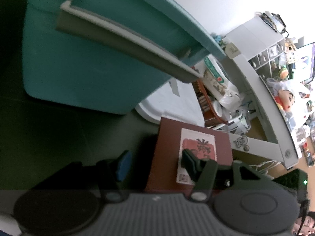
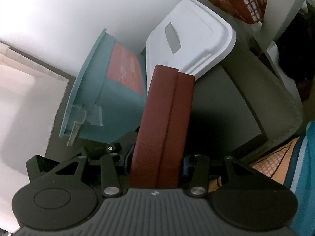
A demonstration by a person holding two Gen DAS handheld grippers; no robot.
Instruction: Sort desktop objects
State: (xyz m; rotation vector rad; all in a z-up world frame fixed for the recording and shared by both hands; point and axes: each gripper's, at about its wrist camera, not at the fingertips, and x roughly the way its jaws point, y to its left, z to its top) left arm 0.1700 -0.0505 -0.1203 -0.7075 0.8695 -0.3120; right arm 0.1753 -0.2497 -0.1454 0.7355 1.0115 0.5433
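Observation:
A thick dark red book (image 2: 167, 108) stands on edge between the pads of my right gripper (image 2: 156, 159), which is shut on it. Just left of it a teal bin (image 2: 118, 106) lies tipped on its side, with another red book (image 2: 126, 68) inside. In the left wrist view the teal bin (image 1: 78, 59) and its grey handle (image 1: 122, 45) fill the upper left. The held red book (image 1: 169, 137) shows its white label (image 1: 198, 143) there. My left gripper (image 1: 155, 161) is open. Its right finger (image 1: 189, 161) lies in front of the book's cover, and its left blue pad (image 1: 123, 165) is bare.
A white lidded box (image 2: 189, 35) lies behind the book on the dark grey desk mat (image 2: 226, 98). A red mesh basket (image 2: 246, 5) of clutter stands beyond it. A white shelf frame (image 1: 256, 74) with a plush toy (image 1: 285, 100) runs along the right. A person's teal sleeve (image 2: 307, 157) is close on the right.

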